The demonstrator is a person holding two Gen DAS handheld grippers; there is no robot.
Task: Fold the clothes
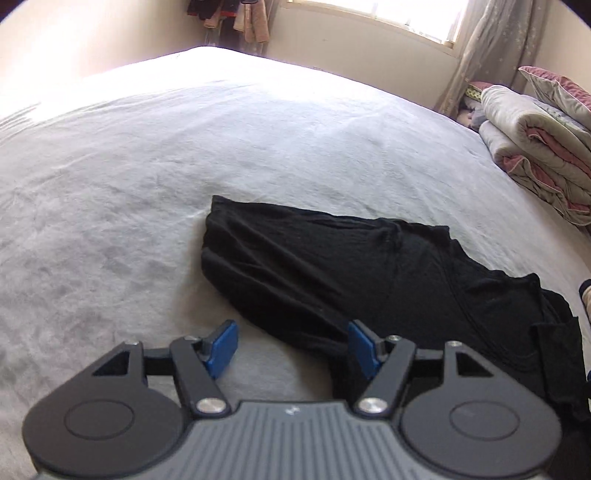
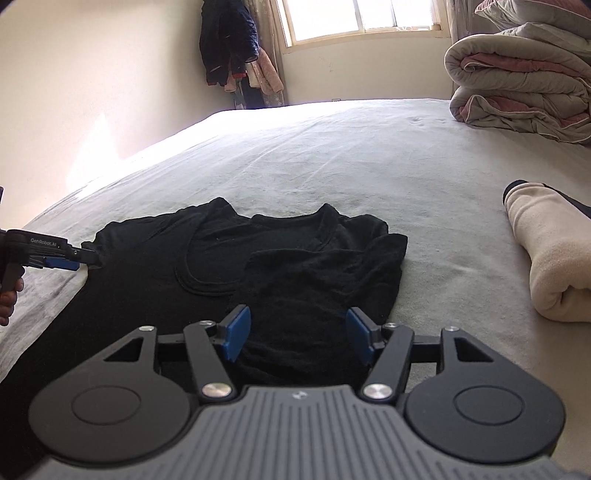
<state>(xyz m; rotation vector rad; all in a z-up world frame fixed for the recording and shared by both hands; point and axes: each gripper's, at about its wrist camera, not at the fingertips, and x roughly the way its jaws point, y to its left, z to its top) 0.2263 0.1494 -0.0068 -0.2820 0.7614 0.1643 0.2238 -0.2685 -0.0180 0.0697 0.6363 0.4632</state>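
Note:
A black T-shirt [image 2: 295,266] lies crumpled and partly folded on the grey-white bed sheet [image 2: 369,158], neckline toward the far side. My right gripper [image 2: 298,336] is open just above the shirt's near part, its blue pads [image 2: 236,332] on either side of the cloth with nothing pinched. In the left wrist view the same shirt [image 1: 332,269] stretches off to the right. My left gripper [image 1: 292,347] is open at its near left edge, the right pad [image 1: 364,347] over the cloth and the left pad over bare sheet. From the right wrist view the left gripper [image 2: 86,258] touches the shirt's left edge.
Folded quilts [image 2: 517,85] are stacked at the bed's far right, also seen as quilts [image 1: 535,147]. A rolled cream fleece [image 2: 554,258] lies right of the shirt. Clothes [image 2: 232,48] hang in the far corner by the window [image 2: 362,18]. A hand [image 2: 7,299] holds the left gripper.

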